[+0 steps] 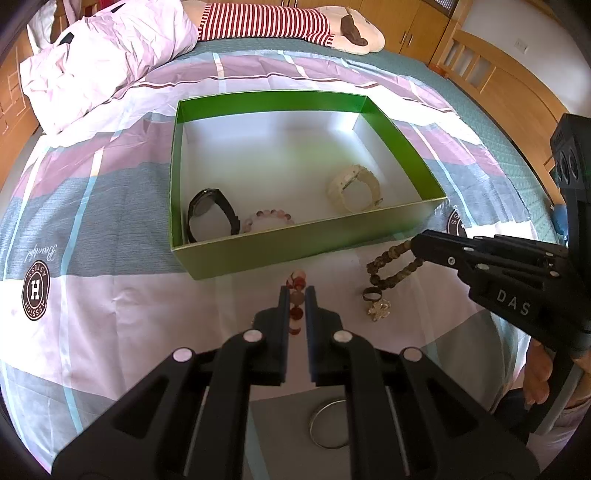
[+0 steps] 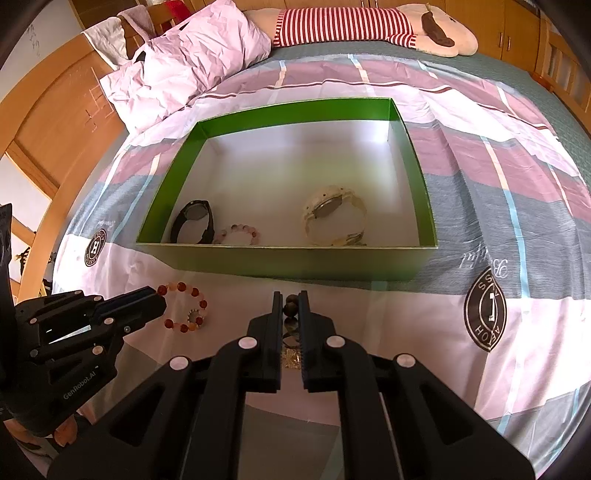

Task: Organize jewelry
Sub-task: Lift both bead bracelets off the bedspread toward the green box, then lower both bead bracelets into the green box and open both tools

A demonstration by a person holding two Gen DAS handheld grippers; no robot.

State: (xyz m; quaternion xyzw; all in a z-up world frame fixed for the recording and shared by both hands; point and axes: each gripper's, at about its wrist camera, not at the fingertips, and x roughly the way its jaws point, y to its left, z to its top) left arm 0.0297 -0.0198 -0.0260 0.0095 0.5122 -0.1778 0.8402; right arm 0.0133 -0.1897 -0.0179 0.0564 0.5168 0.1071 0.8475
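A green box (image 1: 295, 254) (image 2: 295, 264) on the bed holds a black watch (image 1: 210, 216) (image 2: 194, 221), a pink bead bracelet (image 1: 267, 218) (image 2: 238, 232) and a cream watch (image 1: 354, 188) (image 2: 334, 218). My left gripper (image 1: 296, 290) (image 2: 162, 295) is shut on a red-orange bead bracelet (image 1: 297, 295) (image 2: 186, 308) that lies in front of the box. My right gripper (image 2: 288, 295) (image 1: 413, 245) is shut on a brown bead bracelet (image 1: 393, 267) (image 2: 290, 306) to its right. A dark ring (image 1: 372, 293) and a gold brooch (image 1: 378, 308) (image 2: 291, 358) lie by the brown bracelet.
A silver bangle (image 1: 328, 424) lies on the sheet under my left gripper. A crumpled pink pillow (image 1: 107, 59) (image 2: 192, 62) and a striped plush toy (image 1: 280, 22) (image 2: 369, 26) lie at the head of the bed. Wooden bed rails (image 1: 491, 74) run along the side.
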